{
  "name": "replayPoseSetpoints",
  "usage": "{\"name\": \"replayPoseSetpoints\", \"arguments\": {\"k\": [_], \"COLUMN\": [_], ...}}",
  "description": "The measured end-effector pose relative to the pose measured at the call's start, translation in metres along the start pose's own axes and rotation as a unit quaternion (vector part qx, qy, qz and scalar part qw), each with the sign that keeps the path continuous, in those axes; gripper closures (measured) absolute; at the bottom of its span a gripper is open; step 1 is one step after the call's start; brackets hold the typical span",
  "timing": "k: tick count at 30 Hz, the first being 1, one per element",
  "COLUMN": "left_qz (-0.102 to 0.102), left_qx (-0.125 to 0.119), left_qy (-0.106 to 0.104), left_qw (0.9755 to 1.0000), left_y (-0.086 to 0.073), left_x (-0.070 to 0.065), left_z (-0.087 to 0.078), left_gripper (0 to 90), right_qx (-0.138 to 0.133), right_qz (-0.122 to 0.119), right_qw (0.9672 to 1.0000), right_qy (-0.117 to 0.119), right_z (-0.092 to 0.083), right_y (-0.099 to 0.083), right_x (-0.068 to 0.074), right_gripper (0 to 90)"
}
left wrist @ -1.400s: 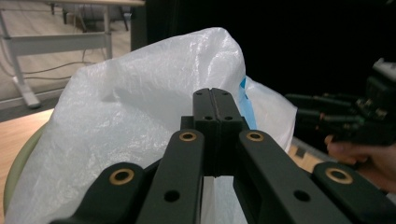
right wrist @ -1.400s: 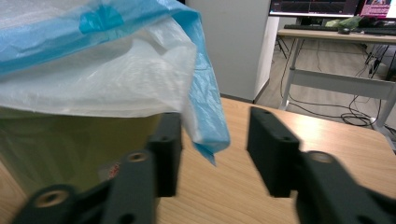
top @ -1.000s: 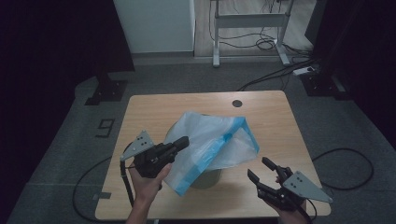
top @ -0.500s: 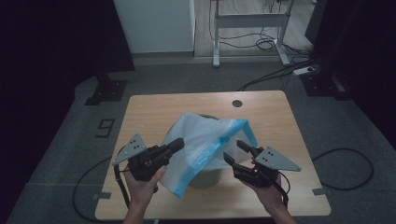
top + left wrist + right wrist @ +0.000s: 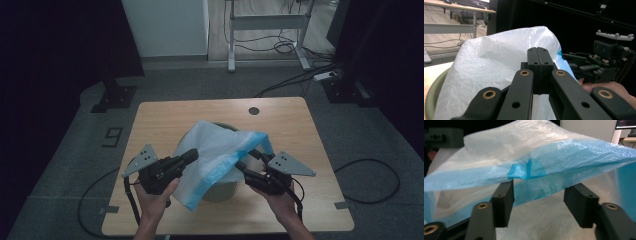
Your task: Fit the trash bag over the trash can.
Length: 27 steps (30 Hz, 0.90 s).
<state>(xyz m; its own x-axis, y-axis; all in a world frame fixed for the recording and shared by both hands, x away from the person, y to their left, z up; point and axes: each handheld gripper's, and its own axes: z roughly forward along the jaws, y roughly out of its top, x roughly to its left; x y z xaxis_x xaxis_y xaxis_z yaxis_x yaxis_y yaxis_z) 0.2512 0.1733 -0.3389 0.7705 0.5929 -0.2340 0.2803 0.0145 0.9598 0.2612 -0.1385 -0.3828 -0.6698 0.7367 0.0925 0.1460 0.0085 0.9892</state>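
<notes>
Plastic bag (image 5: 220,150): left claw (image 5: 191,156) still clamps it; right claw (image 5: 243,168), closing, arrived at its rim.

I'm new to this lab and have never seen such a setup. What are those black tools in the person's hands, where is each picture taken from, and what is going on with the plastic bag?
A person stands at a wooden table holding a two-jawed tool in each hand. The high view looks down from above the person's side; the other two views come from small cameras riding on each tool, looking along its black jaws.

On the table stands a greenish round bin, and over it a white plastic bag with a blue rim.

The left hand-held gripper is shut, seemingly pinching the bag's white film, though the pinch itself is hidden. The right hand-held gripper has just been closing. The blue rim lies between its jaws, and they still stand apart, so it is not yet gripped. It looks as if the bag is being fitted into the bin.
</notes>
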Motion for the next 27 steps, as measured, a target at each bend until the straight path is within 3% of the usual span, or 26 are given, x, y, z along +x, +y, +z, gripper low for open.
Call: {"name": "replayPoseSetpoints", "arguments": {"k": [5, 9, 18, 27], "left_qz": [-0.006, -0.010, -0.020, -0.035], "left_qx": [-0.006, -0.015, -0.026, -0.030], "left_qy": [0.003, 0.008, 0.031, 0.049], "left_qw": [1.0000, 0.9998, 0.9990, 0.9977], "left_y": [-0.001, 0.000, 0.005, 0.012], "left_x": [0.003, 0.005, 0.021, 0.046], "left_z": [0.001, 0.000, 0.006, 0.018], "left_gripper": [89.8, 89.8, 89.8, 89.8], "right_qx": [-0.025, -0.029, -0.004, 0.005], "right_qz": [0.008, 0.009, 0.007, -0.008], "right_qw": [0.9996, 0.9995, 0.9998, 0.9998], "right_qy": [0.013, 0.012, 0.019, 0.016], "right_z": [0.002, 0.001, -0.009, -0.019], "right_y": [0.004, 0.005, -0.004, -0.005], "right_x": [-0.001, -0.001, -0.016, -0.045], "right_gripper": [75.3, 88.8, 89.2, 89.2]}}
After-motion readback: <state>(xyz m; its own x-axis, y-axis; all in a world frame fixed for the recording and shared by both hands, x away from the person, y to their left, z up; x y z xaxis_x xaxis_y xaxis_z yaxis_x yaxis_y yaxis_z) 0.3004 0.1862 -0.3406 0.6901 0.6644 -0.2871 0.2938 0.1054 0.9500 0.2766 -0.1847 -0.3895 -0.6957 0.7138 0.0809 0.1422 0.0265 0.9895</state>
